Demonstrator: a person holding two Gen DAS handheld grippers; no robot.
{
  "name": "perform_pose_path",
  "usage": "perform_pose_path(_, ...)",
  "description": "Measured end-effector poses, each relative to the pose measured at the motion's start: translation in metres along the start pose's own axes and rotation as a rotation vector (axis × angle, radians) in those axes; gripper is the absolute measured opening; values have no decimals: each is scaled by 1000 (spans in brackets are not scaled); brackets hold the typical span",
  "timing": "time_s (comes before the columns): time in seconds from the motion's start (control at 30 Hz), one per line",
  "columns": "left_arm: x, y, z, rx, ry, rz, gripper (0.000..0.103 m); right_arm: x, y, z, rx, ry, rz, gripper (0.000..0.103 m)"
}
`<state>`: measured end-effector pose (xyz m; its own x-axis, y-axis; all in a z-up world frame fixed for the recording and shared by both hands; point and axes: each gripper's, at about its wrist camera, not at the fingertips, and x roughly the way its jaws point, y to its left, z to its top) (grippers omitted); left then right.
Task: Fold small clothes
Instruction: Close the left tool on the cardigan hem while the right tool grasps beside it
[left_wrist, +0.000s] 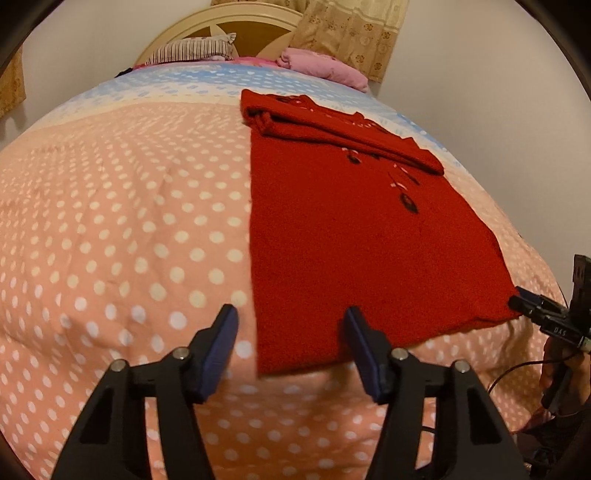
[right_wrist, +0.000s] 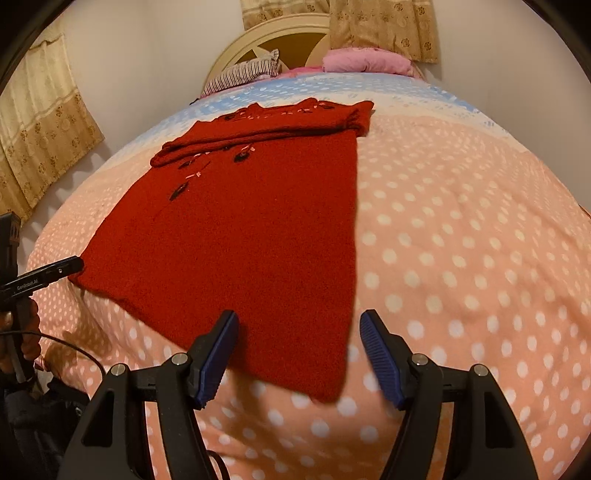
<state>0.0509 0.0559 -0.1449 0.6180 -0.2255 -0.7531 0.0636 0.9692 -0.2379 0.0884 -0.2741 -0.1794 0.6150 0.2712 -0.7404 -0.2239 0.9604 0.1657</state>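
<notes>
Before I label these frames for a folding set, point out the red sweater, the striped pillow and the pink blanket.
red sweater (left_wrist: 354, 236): left wrist view, on its flat lower body.
striped pillow (right_wrist: 245, 74): right wrist view, on the middle of its striped face.
pink blanket (left_wrist: 325, 64): left wrist view, on its bunched top.

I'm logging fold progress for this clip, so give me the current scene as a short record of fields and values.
garment: red knitted sweater with dark flower embroidery, lying flat
fold state: sleeves folded across the chest; hem end not yet folded
surface: pink polka-dot bedspread
left gripper: open, over the hem's left corner
right gripper: open, over the hem's right corner
background: striped pillow, pink pillow
</notes>
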Motion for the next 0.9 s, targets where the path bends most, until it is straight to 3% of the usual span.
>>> perform_pose_path(0.17,0,-7,-6,19,0,9,49,-6,-6,-4,59,-9,34,69)
perform_pose_path(0.23,-1,-7,-7,17,4,-6,31,-6,-6,-4,83,-21,68,69)
perform_pose_path(0.33,-2,-8,-7,31,10,-19,16,-4,-4,-5,97,-29,98,69)
perform_pose_path(0.4,-3,-9,-8,41,10,-31,13,-5,-3,-6,104,-33,107,68)
perform_pose_path(0.5,-6,-9,-7,48,-5,-44,11,-4,-7,-6,119,-20,133,43)
perform_pose_path(0.53,-8,-8,-6,43,-11,-51,11,-3,-9,-7,130,-13,147,22)
perform_pose_path(0.57,-9,-7,-5,38,-17,-55,11,-3,-12,-7,142,-9,159,10)
perform_pose_path(0.73,-18,-1,-1,13,-52,-102,10,-6,-18,-10,180,-38,200,9)
perform_pose_path(0.9,-20,3,7,9,-78,-145,10,-23,-17,-1,184,-126,236,8)
